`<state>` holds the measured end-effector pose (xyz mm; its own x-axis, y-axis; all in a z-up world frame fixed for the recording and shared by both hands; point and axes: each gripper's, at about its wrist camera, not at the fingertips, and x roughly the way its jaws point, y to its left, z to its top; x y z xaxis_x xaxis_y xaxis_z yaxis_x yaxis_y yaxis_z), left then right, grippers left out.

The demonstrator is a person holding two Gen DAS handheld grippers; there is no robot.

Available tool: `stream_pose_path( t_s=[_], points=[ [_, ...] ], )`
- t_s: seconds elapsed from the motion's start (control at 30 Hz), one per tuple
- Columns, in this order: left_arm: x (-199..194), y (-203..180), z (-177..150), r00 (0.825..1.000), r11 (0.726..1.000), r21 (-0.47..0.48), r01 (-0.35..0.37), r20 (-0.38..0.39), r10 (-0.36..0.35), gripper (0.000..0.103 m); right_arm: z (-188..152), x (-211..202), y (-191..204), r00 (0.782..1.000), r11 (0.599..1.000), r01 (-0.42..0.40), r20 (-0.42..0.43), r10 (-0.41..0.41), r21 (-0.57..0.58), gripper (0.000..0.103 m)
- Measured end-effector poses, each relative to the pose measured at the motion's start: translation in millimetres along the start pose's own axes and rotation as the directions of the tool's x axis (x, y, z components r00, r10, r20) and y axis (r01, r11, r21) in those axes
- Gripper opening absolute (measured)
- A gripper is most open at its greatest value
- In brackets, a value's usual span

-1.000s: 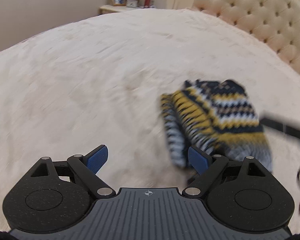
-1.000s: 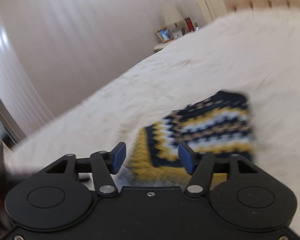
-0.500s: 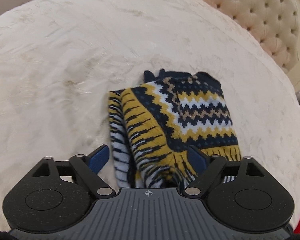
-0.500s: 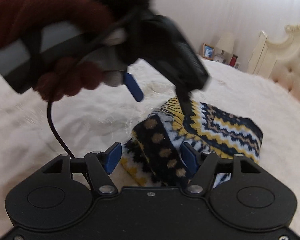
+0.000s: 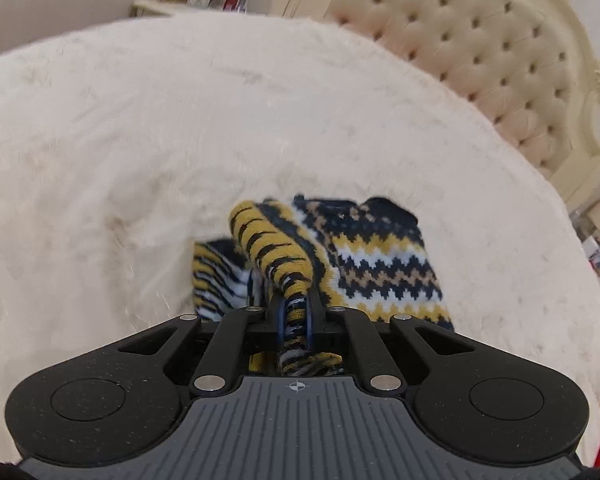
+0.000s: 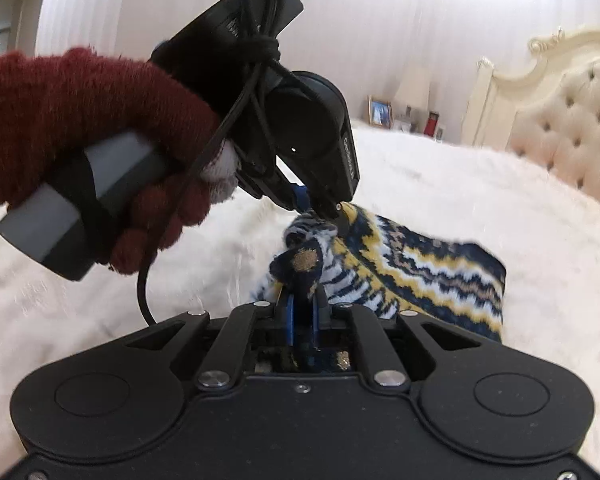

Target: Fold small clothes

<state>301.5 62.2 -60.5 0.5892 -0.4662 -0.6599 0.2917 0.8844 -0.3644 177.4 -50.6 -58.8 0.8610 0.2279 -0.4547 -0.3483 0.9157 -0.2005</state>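
**Two pinches on one knitted edge**

On the near part of the cream bedspread (image 5: pixel 140 128), in front of the tufted headboard (image 5: pixel 480 52), lies the small knitted garment (image 5: pixel 384 256), navy, yellow and white in zigzag bands. You have both tools closed on it. Your left gripper (image 5: pixel 294 322) has its blue pads pressed together on a rolled, striped ridge of the knit, which humps up and away from the jaws. Your right gripper (image 6: pixel 302 320) is pinching a dark, spotted fold at the garment's near left corner. In the right wrist view the left gripper (image 6: pixel 320 206) comes down from the upper left in your red-gloved left hand (image 6: pixel 80 136) and bites the cloth just beyond the right one.

The risk, as I judge it, is that each pinch holds a bunched wad, not one clean edge. Lift now and you may drag several layers together, so the fold lands crooked or lumpy. The two grips also sit very near each other; pulling them apart quickly could slip the knit from one pair of pads. The black cable (image 6: pixel 144 288) hanging from your left tool could catch the cloth.
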Motion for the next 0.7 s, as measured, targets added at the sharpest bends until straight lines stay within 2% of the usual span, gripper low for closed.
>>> stream_pose_path(
  t_s=[0.07,0.13,0.2,0.27,0.33,0.43,0.47,0.53,0.57,0.6,0.7],
  points=[
    [8,6,-3,0.999,1.0,-0.001,-0.031,-0.022,0.031,0.009,-5,15,7,0.998,1.0,-0.028,-0.057,0.028,-0.004,0.015],
    [22,15,-12,0.995,0.997,-0.02,-0.07,-0.072,0.068,0.01,-18,35,15,0.987,0.997,-0.073,-0.142,0.072,-0.004,0.026],
    [33,20,-21,0.99,0.995,-0.012,-0.1,-0.105,0.098,0.019,-29,43,20,0.981,0.996,-0.092,-0.172,0.09,-0.007,0.03],
    [30,18,-27,0.989,0.991,0.034,-0.127,-0.073,0.129,0.027,-31,36,15,0.982,0.993,-0.111,-0.15,0.115,0.035,0.032],
    [20,13,-27,0.989,0.989,0.067,-0.133,-0.05,0.136,0.033,-30,26,1,0.977,0.98,-0.162,-0.12,0.176,0.116,0.053],
    [-2,7,-24,0.991,0.988,0.074,-0.136,-0.008,0.137,0.036,-30,5,-13,0.978,0.966,-0.18,-0.075,0.197,0.183,0.058],
    [-9,6,-24,0.992,0.989,0.075,-0.126,0.009,0.126,0.041,-31,-3,-19,0.978,0.959,-0.184,-0.058,0.2,0.215,0.058],
    [-20,3,-25,0.995,0.993,0.075,-0.096,0.029,0.094,0.06,-35,-18,-32,0.978,0.936,-0.191,-0.02,0.206,0.296,0.061],
    [-23,3,-27,0.997,0.994,0.073,-0.077,0.029,0.075,0.074,-35,-22,-43,0.98,0.924,-0.186,-0.005,0.2,0.334,0.063],
    [-26,1,-31,0.998,0.996,0.064,-0.057,0.028,0.055,0.076,-35,-28,-51,0.983,0.911,-0.176,0.01,0.186,0.372,0.068],
    [-31,2,-43,1.0,1.0,-0.002,-0.012,0.019,0.012,0.077,-39,-42,-82,0.989,0.866,-0.142,0.039,0.141,0.479,0.074]
  ],
)
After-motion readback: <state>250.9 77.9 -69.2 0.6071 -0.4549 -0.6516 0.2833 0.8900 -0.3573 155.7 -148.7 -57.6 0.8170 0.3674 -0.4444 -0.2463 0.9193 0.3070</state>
